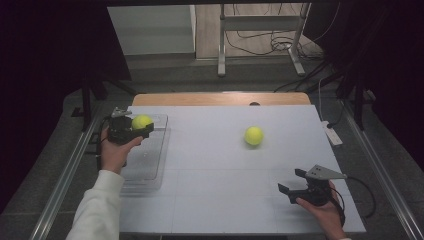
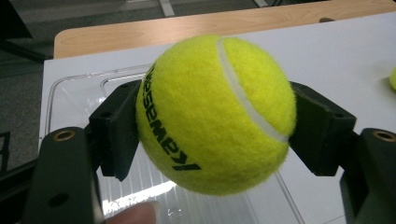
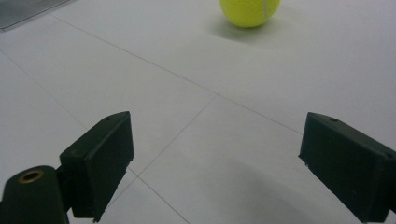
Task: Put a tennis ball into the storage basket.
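This looks like a lab or recording studio set up for handling trials, not a home. Beyond the left hand-held gripper (image 1: 134, 131) black curtains (image 1: 50, 60) close off both sides. Past the far edge of the white-topped bench (image 1: 220, 165), a metal stand (image 1: 260, 35) and loose cables (image 1: 260, 42) sit on bare floor, and aluminium rails (image 1: 65, 180) flank the bench.

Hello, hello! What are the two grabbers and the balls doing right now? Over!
Left gripper shut on a tennis ball, above the clear tray. Right gripper open, empty. Second ball loose on the table. Nothing in the way.
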`<state>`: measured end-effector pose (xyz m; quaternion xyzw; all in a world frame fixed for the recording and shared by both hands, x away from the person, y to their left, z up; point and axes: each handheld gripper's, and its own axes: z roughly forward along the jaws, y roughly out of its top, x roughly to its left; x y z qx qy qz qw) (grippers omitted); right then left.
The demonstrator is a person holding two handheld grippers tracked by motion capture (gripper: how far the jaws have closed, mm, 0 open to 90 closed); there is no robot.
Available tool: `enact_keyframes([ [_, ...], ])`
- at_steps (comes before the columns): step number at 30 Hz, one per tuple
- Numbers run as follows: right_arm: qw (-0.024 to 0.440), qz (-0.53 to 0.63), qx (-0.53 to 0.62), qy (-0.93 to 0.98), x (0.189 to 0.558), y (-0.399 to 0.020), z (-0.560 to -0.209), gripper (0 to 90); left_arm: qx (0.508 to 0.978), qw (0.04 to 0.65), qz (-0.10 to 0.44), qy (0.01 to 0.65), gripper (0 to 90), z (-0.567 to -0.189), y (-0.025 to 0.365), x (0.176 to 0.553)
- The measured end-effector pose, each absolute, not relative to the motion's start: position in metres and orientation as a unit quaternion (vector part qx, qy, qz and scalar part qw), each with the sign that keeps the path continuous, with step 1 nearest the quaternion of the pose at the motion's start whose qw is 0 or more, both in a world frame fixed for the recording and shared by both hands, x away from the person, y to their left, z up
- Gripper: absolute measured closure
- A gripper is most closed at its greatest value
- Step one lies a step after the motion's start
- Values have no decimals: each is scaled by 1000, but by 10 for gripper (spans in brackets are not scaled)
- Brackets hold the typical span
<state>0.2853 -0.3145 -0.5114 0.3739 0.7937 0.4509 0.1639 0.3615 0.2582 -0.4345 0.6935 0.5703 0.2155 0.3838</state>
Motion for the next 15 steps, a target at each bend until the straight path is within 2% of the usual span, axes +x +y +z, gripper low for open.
enact_keyframes([
  [15,166,447,374,795,285,-314,-512,102,691,365,210,587,262,-440,267,374],
])
